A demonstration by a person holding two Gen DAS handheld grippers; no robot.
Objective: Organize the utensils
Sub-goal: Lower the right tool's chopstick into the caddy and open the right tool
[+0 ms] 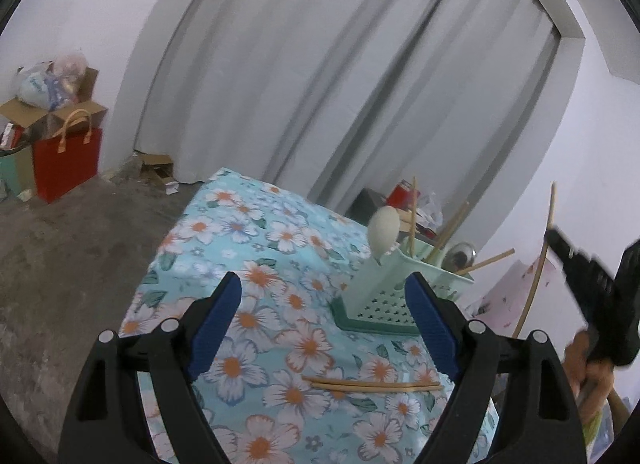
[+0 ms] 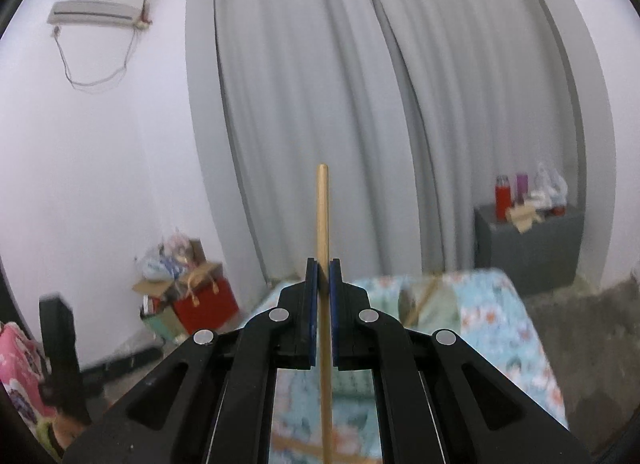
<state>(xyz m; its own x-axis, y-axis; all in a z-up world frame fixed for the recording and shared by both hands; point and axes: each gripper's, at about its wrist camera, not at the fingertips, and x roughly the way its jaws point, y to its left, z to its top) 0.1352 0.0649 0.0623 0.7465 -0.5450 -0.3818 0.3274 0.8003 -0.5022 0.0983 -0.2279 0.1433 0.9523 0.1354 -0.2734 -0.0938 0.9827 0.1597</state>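
My left gripper (image 1: 324,280) hangs open over the floral tablecloth (image 1: 248,248), with nothing between its blue pads (image 1: 218,320). Two wooden chopsticks (image 1: 372,385) lie side by side on the cloth just below and between the fingers. Beyond them, to the right, stands a pale green utensil holder (image 1: 396,292) with a white spoon (image 1: 383,230), a metal ladle (image 1: 460,254) and several chopsticks in it. My right gripper (image 2: 323,266) is shut on one upright chopstick (image 2: 322,216), raised above the table. In the left wrist view that chopstick (image 1: 540,264) shows at the far right.
A red paper bag (image 1: 66,162) and cardboard boxes (image 1: 44,112) stand on the concrete floor at the left wall. A grey cabinet (image 2: 528,252) with bottles stands beyond the table. Grey curtains hang behind. A person's hand (image 1: 592,364) grips the right tool.
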